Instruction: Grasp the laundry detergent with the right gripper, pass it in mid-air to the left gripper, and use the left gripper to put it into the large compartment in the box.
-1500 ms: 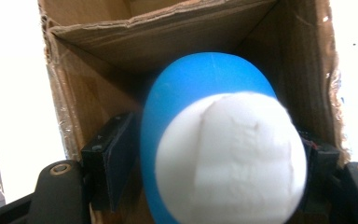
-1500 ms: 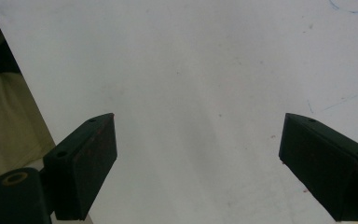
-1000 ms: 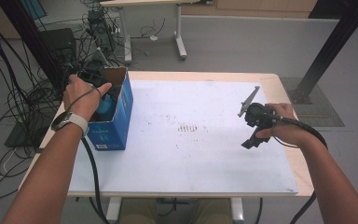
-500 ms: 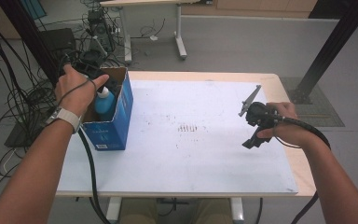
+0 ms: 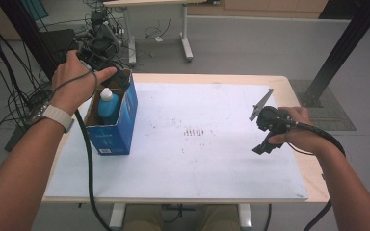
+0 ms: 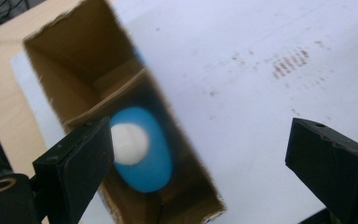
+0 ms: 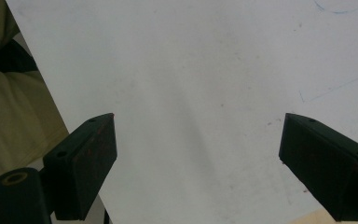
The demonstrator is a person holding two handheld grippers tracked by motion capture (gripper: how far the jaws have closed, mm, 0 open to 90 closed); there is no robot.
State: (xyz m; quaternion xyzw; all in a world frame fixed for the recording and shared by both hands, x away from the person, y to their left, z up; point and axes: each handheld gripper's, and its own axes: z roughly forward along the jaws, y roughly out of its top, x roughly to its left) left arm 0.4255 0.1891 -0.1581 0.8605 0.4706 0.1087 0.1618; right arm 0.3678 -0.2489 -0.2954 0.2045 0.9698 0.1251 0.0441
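Left tool (image 5: 107, 54) held above the far end of the blue cardboard box (image 5: 118, 129), jaws spread wide and just been opening, nothing between them; in the left gripper view the two black jaws stand well apart, the box's open top below and between them; left hand (image 5: 74, 84) wrapped round the tool's body, watch strap on the wrist, black cable trailing down past the box.

Blue bottle with white cap (image 5: 107, 103) upright inside the box, released, touched by neither jaw; from the left gripper view the cap (image 6: 128, 143) reads as a white disc on a blue oval, blurred, against the brown inner walls.

Box stands at the left end of the surface, on the white sheet (image 5: 207, 163) that covers most of the surface; faint dark marks near the sheet's middle.

Right tool (image 5: 266, 126) near the right edge, well apart from the box, jaws released and empty; right gripper view looks down on bare white sheet between the jaws; right hand (image 5: 296, 127) grips it, cable looping off the edge.
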